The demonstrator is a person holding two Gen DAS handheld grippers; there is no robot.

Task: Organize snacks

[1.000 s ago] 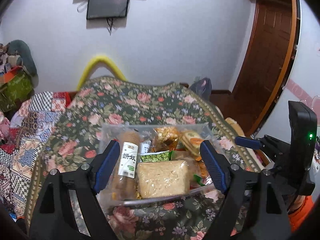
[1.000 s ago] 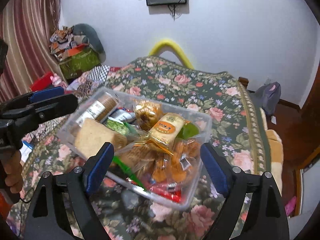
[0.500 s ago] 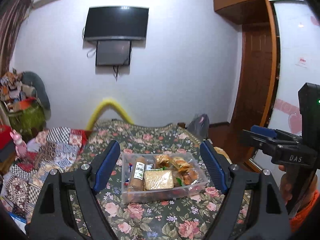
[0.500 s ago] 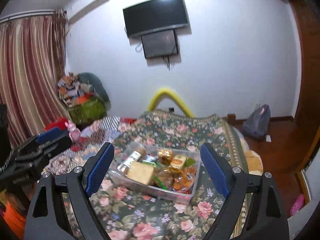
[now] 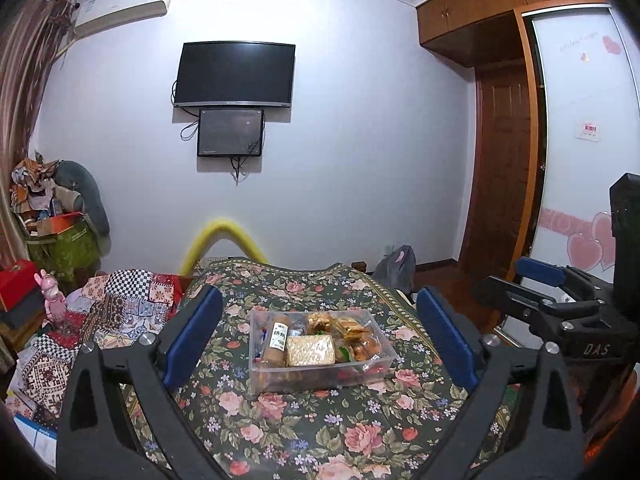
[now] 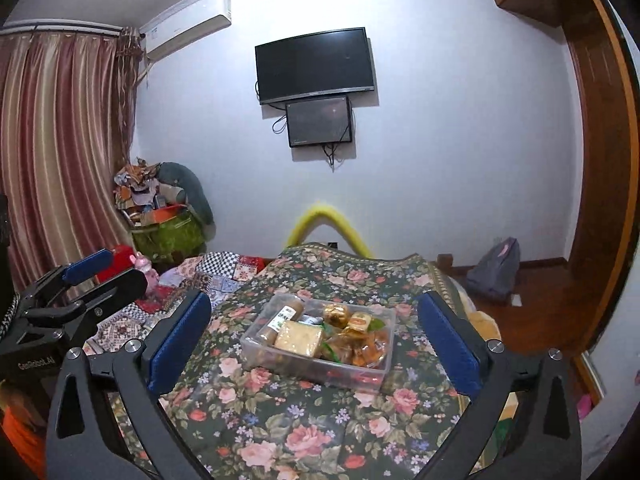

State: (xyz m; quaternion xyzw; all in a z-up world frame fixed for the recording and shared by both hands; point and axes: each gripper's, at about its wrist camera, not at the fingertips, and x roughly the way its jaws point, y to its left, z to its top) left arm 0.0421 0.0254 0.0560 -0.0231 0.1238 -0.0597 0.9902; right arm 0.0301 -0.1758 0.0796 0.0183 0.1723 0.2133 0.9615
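Both sets of jaws are spread wide and nothing is held or touched. The left gripper (image 5: pixel 320 344) and right gripper (image 6: pixel 312 340) are held well back from the snack box (image 5: pixel 320 376), which sits mid-bench (image 5: pixel 320 432), filled. The task appears done; any approach should be made level.

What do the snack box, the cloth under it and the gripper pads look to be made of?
The box looks like clear, slightly glossy plastic: the snacks show through its walls. The cloth looks like printed fabric or oilcloth with a rose pattern; a faint sheen leaves that open. The pads on the left gripper are matte blue, probably rubber or foam, on black frames that look like plastic.
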